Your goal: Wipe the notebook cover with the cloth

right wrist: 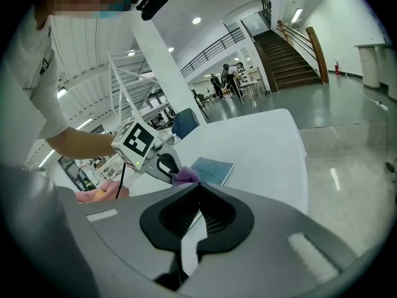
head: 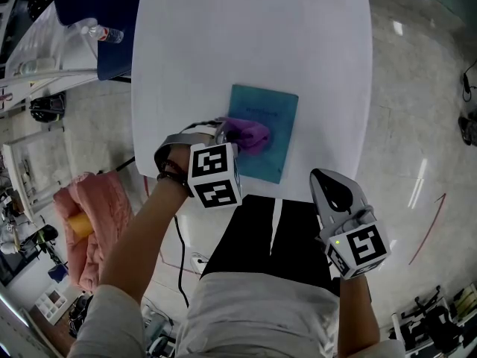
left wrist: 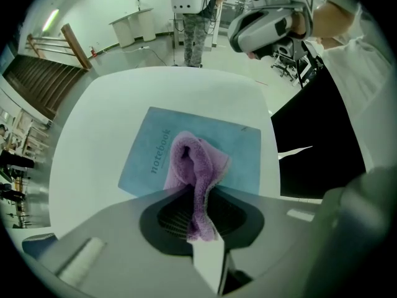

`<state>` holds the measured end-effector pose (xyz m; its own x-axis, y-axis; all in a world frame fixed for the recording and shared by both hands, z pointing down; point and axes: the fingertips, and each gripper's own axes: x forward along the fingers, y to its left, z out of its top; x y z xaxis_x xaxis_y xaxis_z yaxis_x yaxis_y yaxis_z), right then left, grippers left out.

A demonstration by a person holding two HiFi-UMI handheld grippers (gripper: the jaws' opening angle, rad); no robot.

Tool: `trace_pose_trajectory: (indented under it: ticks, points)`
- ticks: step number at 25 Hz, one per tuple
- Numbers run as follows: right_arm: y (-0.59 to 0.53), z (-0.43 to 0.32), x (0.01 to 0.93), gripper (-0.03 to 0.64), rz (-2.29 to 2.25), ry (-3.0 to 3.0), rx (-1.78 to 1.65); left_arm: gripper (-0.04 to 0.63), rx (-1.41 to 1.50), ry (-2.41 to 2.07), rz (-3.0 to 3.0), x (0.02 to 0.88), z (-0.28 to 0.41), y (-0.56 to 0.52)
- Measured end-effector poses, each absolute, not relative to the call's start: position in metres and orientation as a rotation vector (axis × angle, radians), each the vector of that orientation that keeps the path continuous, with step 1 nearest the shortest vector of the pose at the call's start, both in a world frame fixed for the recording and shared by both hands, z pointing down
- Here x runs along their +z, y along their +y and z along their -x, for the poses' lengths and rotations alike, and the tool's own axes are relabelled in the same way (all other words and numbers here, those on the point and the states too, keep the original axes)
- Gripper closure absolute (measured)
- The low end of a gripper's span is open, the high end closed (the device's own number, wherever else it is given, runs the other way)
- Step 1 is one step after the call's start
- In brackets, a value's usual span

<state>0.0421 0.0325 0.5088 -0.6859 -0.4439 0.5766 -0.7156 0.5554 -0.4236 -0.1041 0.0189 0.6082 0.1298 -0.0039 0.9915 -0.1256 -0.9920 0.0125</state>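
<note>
A teal notebook (head: pixel 269 122) lies flat on the white table (head: pixel 223 43), near its front edge; the word "notebook" shows on its cover (left wrist: pixel 149 148). A purple cloth (head: pixel 250 134) rests bunched on the cover's left half. My left gripper (head: pixel 222 133) is shut on the cloth (left wrist: pixel 197 172), whose tail runs back between the jaws. My right gripper (head: pixel 322 177) hovers at the table's front right edge, off the notebook, shut with nothing in it. From the right gripper view the notebook (right wrist: pixel 214 169) and the cloth (right wrist: pixel 185 177) are small and distant.
A dark chair (head: pixel 100 6) with a plastic bottle (head: pixel 100 33) stands at the table's far left. A pink bundle (head: pixel 93 222) sits on the floor to the left. A cable (head: pixel 181 263) runs down by my legs. A staircase (right wrist: pixel 291 48) rises far behind.
</note>
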Motion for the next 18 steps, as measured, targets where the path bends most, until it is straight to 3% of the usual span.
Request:
trace_pose_trajectory:
  ticks: [18]
  points:
    - [0.041, -0.036, 0.509, 0.601, -0.905, -2.397, 0.910, 0.534, 1.983, -0.048, -2.247, 0.608, 0.108, 0.059]
